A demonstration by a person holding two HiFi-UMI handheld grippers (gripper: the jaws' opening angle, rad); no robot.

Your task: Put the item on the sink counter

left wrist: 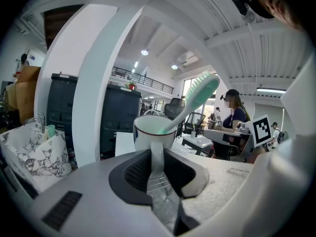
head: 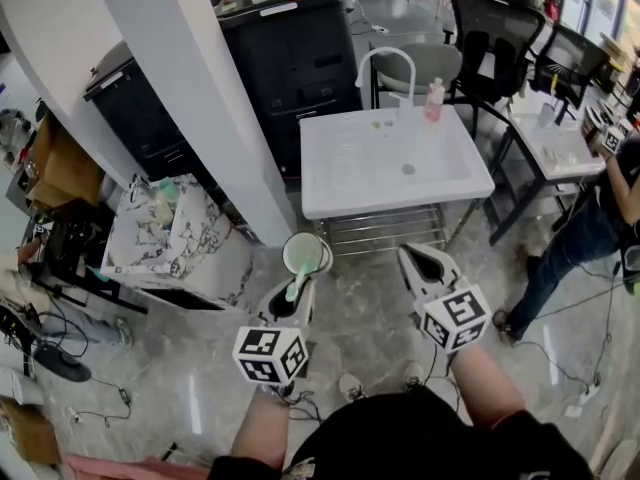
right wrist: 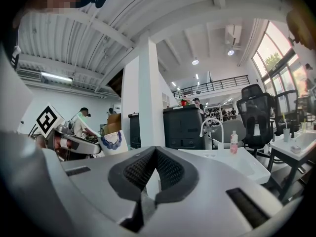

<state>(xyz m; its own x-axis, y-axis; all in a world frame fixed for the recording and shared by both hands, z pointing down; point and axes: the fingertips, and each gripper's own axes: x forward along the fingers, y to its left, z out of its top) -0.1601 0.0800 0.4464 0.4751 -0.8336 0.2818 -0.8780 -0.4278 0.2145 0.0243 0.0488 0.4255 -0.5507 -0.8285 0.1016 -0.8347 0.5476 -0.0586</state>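
Observation:
A white cup (head: 306, 254) with a green toothbrush (head: 297, 286) standing in it hangs in front of my left gripper (head: 292, 298), which is shut on the cup's handle. In the left gripper view the cup (left wrist: 154, 132) sits just past the pads, its handle (left wrist: 157, 163) pinched between them, and the toothbrush (left wrist: 195, 100) leans to the right. My right gripper (head: 418, 261) is beside it, shut with nothing in it; in its own view the right gripper (right wrist: 155, 153) has its tips touching. The white sink counter (head: 330, 183) lies just ahead of both.
On the counter stand a curved white faucet (head: 388, 60) and a pink bottle (head: 434, 99). A white pillar (head: 215, 118) and a black cabinet (head: 290, 58) rise to the left. Black chairs (head: 495, 28) and a person (head: 590, 223) are to the right. Cables (head: 60, 358) lie on the floor.

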